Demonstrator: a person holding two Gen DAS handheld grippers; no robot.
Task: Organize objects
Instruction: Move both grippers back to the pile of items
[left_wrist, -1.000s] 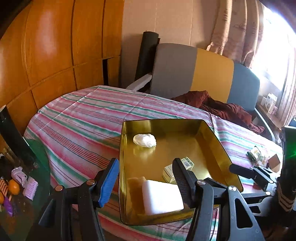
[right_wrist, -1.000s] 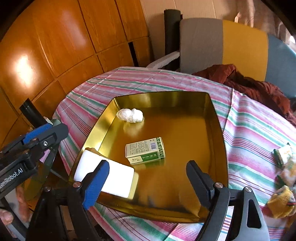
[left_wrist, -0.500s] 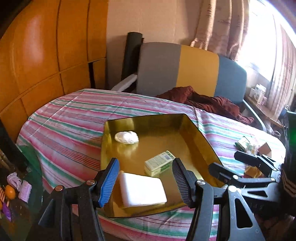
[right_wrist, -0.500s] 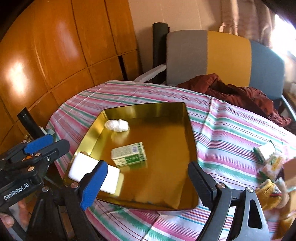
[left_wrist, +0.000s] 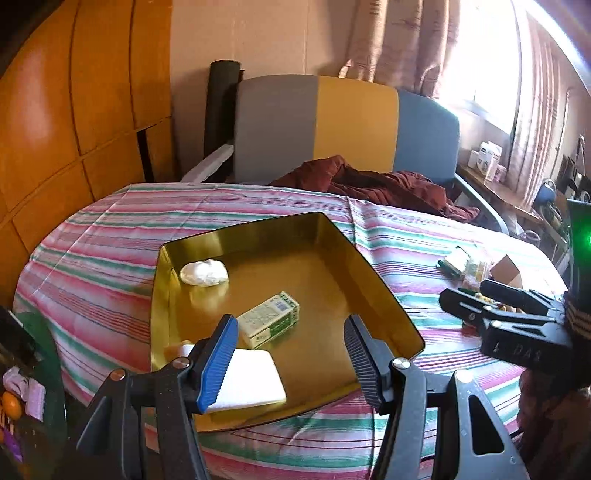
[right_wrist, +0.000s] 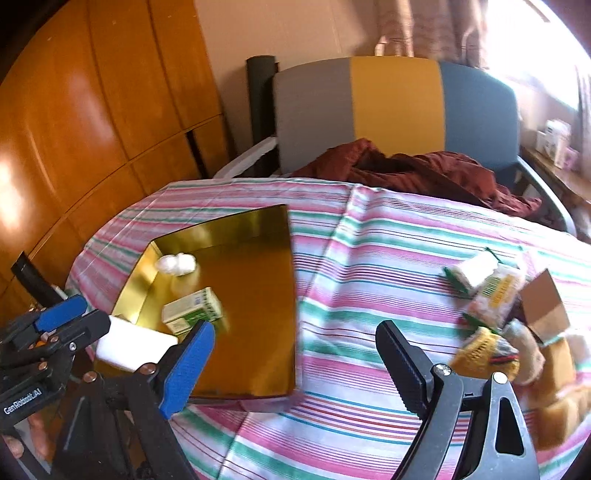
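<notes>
A gold tray (left_wrist: 376, 291) (right_wrist: 291, 295) sits on the striped tablecloth. It holds a white wad (left_wrist: 204, 272) (right_wrist: 176, 263), a green-and-white box (left_wrist: 269, 325) (right_wrist: 192, 310) and a white block (left_wrist: 251, 380) (right_wrist: 133, 347). My left gripper (left_wrist: 290, 343) hovers open over the tray's near end, with nothing between its fingers. My right gripper (right_wrist: 295, 343) stands open above the cloth, right of the tray, and holds nothing. A pile of snack packets (right_wrist: 491, 295) (left_wrist: 461, 264) and a small cardboard box (right_wrist: 543, 306) lie to its right.
Behind the table stands a chair (left_wrist: 347, 125) with a grey, yellow and blue back and a dark red cloth (left_wrist: 369, 181) on its seat. Wood panelling (left_wrist: 74, 122) fills the left. Small items (left_wrist: 14, 402) lie below the table's left edge.
Both views have swung to the right, so the tray now sits further left. The right gripper has left the tray and the packet pile has come into its view.
</notes>
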